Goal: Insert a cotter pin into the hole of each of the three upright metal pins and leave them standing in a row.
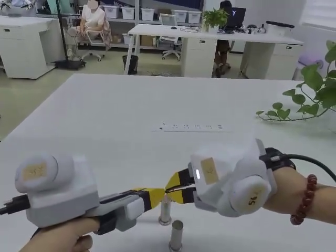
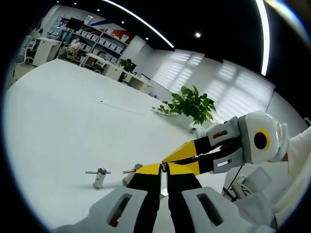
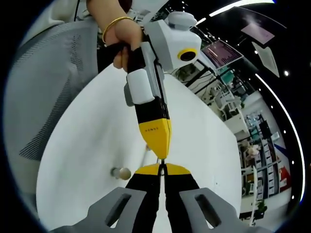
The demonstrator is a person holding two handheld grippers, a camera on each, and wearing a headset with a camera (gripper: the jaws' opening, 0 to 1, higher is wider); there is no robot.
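Left claw (image 1: 156, 195) and right claw (image 1: 176, 188) meet tip to tip, both pinched shut, just above the pins (image 1: 166, 210) on the desk (image 1: 157, 115); a cotter pin between them I cannot make out. A slip could topple a pin

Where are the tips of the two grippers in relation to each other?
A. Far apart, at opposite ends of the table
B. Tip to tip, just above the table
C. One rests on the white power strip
B: in the head view the left gripper and the right gripper point at each other tip to tip, just above an upright metal pin.
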